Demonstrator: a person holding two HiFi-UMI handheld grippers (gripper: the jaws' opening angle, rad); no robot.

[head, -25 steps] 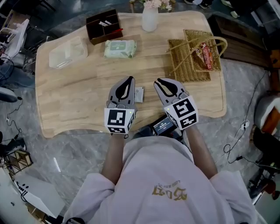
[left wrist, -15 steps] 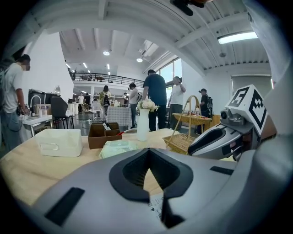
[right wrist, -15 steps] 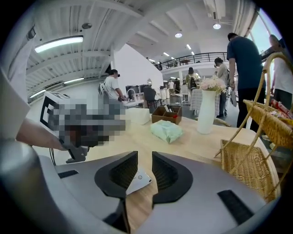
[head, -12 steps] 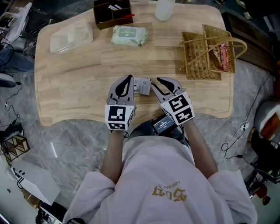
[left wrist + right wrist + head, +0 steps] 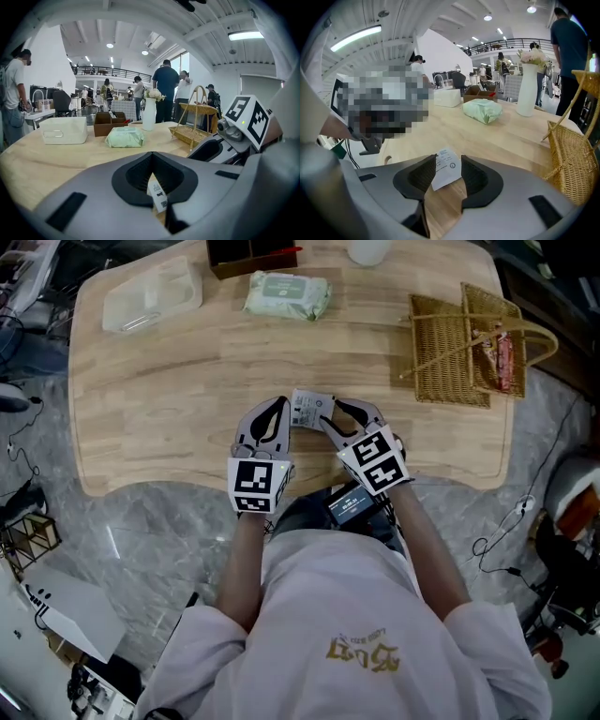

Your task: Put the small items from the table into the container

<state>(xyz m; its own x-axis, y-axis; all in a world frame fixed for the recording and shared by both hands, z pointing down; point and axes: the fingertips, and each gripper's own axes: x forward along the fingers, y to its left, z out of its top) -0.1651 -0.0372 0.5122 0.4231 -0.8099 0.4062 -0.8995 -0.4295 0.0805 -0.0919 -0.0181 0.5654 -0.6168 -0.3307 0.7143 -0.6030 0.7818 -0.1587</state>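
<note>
A small white printed packet (image 5: pixel 309 409) lies on the wooden table (image 5: pixel 169 399) near its front edge. My right gripper (image 5: pixel 339 411) points down at it, its jaws opening. In the right gripper view the packet (image 5: pixel 447 171) stands between the two fingertips, and the pads do not press on it. My left gripper (image 5: pixel 278 405) is just left of the packet with its tips together. In the left gripper view a white strip of the packet (image 5: pixel 157 194) shows through the hollow behind the closed tips. A wicker basket (image 5: pixel 450 362) with a handle sits at the right and holds a red snack pack (image 5: pixel 506 357).
A green wipes pack (image 5: pixel 286 294), a clear plastic box (image 5: pixel 150 301), a brown divided box (image 5: pixel 248 253) and a white vase (image 5: pixel 367 249) stand along the far edge. People stand beyond the table in the gripper views. Cables lie on the floor around it.
Both grippers have sunk and moved forward to the packet. The right jaws, nearly shut a second ago, have spread around it. The left jaws stay together.
</note>
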